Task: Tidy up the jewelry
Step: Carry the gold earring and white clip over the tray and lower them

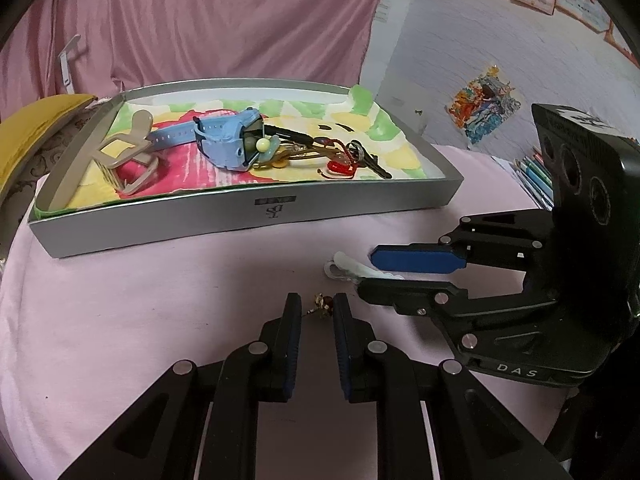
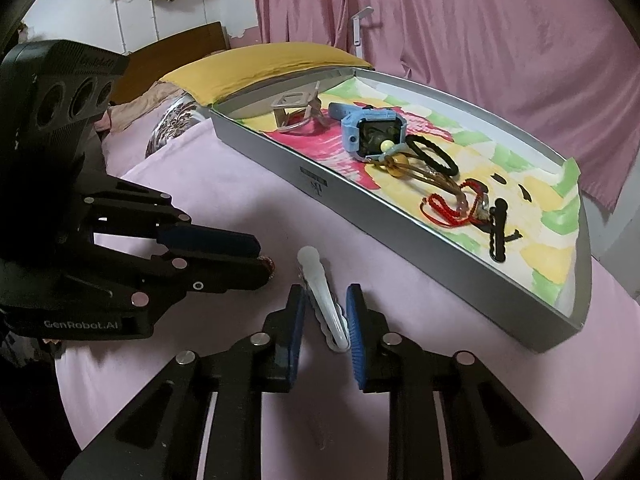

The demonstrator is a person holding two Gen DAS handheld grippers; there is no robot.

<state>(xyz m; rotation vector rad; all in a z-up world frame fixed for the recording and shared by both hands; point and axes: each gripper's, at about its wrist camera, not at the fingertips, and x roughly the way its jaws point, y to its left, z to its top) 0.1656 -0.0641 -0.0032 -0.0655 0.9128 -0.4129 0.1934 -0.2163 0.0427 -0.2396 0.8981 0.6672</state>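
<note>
White plastic, the hair clip (image 2: pixel 326 304) lies on the pink bedsheet (image 2: pixel 248 200) between the blue pads of the right tongs (image 2: pixel 326 312), which stand spread around it, not yet clenched. Just left of it a small gold-and-red earring (image 1: pixel 321 306) rests on the sheet between the tips of the left tongs (image 1: pixel 317 312); those too are parted, with a gap showing on either side of the earring.

Both pieces lie near the front wall of the grey tray (image 1: pixel 248 216), outside it. Inside, on the colourful liner, already sit a beige claw clip (image 1: pixel 128 152), a blue watch (image 1: pixel 228 136), a black hair tie (image 2: pixel 434 156), a red cord bracelet (image 2: pixel 444 208), a black barrette (image 2: pixel 498 232) and some beaded cords.

By my reading the sorting is mostly done: most pieces are in the tray, and these two remain to be gripped, lifted over the wall and set down inside.
</note>
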